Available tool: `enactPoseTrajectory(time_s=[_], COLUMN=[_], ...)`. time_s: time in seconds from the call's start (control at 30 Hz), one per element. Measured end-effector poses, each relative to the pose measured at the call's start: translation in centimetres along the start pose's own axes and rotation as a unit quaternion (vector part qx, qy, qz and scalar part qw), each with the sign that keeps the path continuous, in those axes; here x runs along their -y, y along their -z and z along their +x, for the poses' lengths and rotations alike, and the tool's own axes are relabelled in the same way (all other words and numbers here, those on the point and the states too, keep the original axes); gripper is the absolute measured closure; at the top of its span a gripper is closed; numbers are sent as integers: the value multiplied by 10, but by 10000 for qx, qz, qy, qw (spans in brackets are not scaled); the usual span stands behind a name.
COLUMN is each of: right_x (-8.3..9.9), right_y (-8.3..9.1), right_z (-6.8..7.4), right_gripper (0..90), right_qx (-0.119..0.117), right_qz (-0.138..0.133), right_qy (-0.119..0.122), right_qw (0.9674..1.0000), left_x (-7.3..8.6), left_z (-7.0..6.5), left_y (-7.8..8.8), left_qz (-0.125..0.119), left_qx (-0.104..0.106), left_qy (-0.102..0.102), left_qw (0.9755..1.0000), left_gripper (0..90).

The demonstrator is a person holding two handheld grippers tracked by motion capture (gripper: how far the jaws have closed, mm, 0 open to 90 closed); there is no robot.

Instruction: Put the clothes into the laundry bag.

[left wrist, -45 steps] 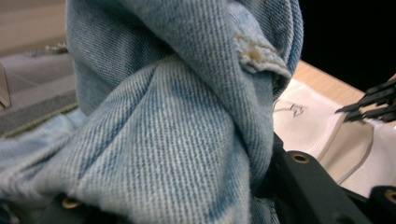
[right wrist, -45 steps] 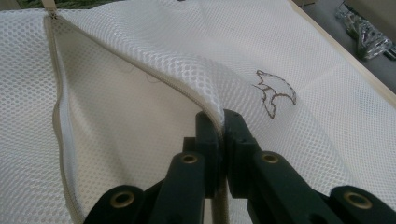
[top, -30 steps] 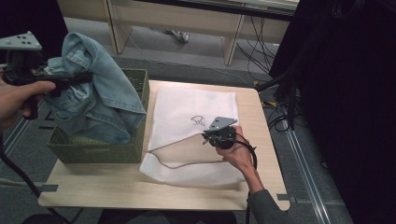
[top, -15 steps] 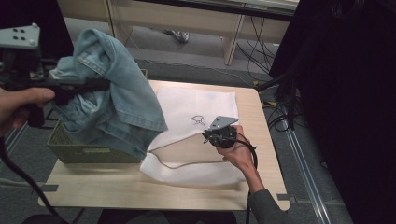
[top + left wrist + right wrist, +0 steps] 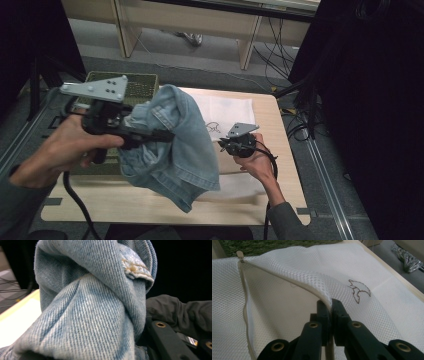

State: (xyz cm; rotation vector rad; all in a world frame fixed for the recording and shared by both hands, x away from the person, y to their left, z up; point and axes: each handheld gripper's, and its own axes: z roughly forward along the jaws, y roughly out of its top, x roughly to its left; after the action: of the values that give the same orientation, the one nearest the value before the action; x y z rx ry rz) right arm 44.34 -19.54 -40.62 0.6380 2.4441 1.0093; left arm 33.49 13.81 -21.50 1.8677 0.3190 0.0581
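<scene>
Jeans [image 5: 175, 145] pinched in left gripper [image 5: 167, 135], carried toward mesh bag [image 5: 225, 107] at 3 o'clock, right gripper [image 5: 331, 305] pinching its zipper edge up to hold the mouth open

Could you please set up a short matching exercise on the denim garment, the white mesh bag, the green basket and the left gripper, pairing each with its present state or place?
1 denim garment
2 white mesh bag
3 green basket
4 left gripper

a stands at the table's far left
b top edge pinched up, mouth open
c shut on cloth
d hangs in the air

Pairs: 1-d, 2-b, 3-a, 4-c
</scene>
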Motion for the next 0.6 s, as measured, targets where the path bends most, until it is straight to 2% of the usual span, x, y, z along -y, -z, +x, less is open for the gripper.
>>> enactPoseTrajectory(time_s=[0.03,0.1,0.13,0.17,0.2,0.23,0.33,0.37,0.43,0.47,0.6], right_x=[0,-1,-1,-1,-1,-2,-3,-4,-7,-8,-8], right_y=[2,3,5,5,7,9,16,17,23,25,29], right_z=[1,0,1,-2,-2,-4,-6,-8,-10,-10,-13], right_gripper=[867,868,868,868,870,871,873,873,873,874,875], right_qx=[-38,-60,-47,-18,-23,-21,21,29,84,114,125], right_qz=[16,-21,-18,-92,-86,-165,-205,-294,-352,-392,-380], right_qy=[-60,-83,-180,-23,-114,-74,-129,-80,-131,-125,-190], right_qw=[10000,9999,9998,10000,9999,9998,9997,9995,9993,9991,9990], left_x=[5,10,13,16,20,24,38,44,55,63,84], left_z=[1,2,3,4,6,7,14,15,22,26,40], left_y=[-16,-31,-37,-44,-52,-60,-82,-89,-106,-116,-143], left_qz=[13,81,100,170,245,283,607,726,928,1086,1500], left_qx=[156,281,315,333,337,331,221,121,112,-45,-261], left_qy=[36,75,93,88,80,150,61,73,97,126,159], left_qw=[9999,9995,9994,9993,9991,9989,9979,9973,9956,9940,9882], left_gripper=[659,659,659,659,658,658,657,656,656,656,654])
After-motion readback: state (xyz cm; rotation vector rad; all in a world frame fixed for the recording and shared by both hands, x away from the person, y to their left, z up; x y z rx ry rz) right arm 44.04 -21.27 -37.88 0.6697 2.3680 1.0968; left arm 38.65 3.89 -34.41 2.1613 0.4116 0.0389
